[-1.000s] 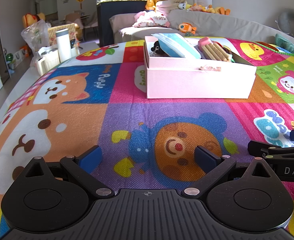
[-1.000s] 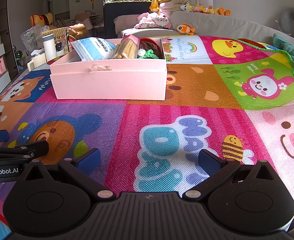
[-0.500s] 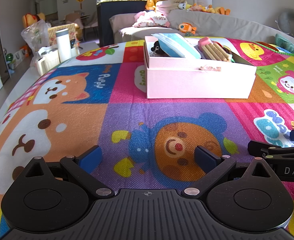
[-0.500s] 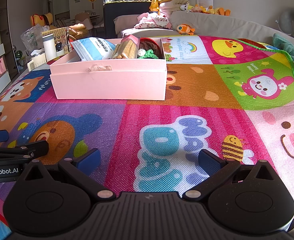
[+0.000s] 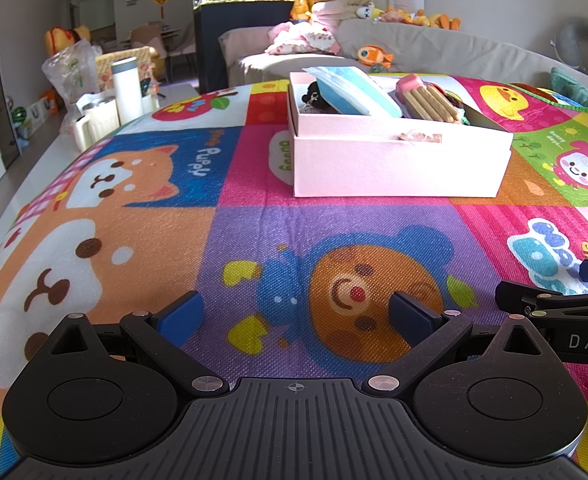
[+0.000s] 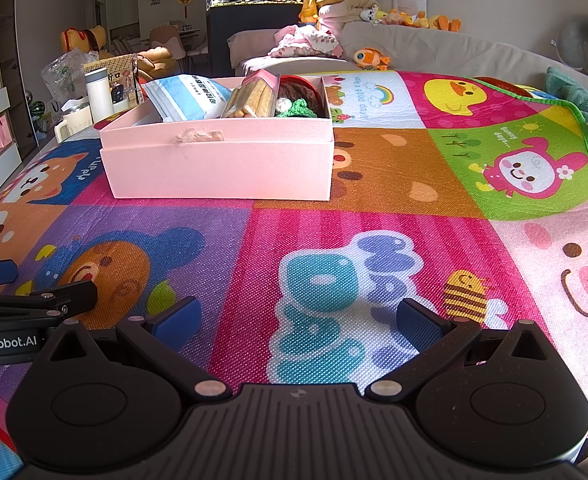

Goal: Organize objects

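Ahead of me the pink box (image 5: 398, 164) sits on the play mat (image 5: 254, 232), packed with a blue packet (image 6: 190, 98), biscuit sticks (image 6: 252, 98) and green yarn (image 6: 294, 110). Bare mat lies between us. My left gripper (image 5: 296, 314) and right gripper (image 6: 296, 316) rest low side by side, fingers spread wide, holding nothing.

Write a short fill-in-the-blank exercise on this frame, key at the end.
1. The pink cardboard box rests on the colourful cartoon play ____.
2. The left gripper and the right gripper both stand ____.
3. The blue-and-white packet lies ____ the box.
4. The pack of biscuit sticks sits to the ____ of the packet.

Key: mat; open; inside; right
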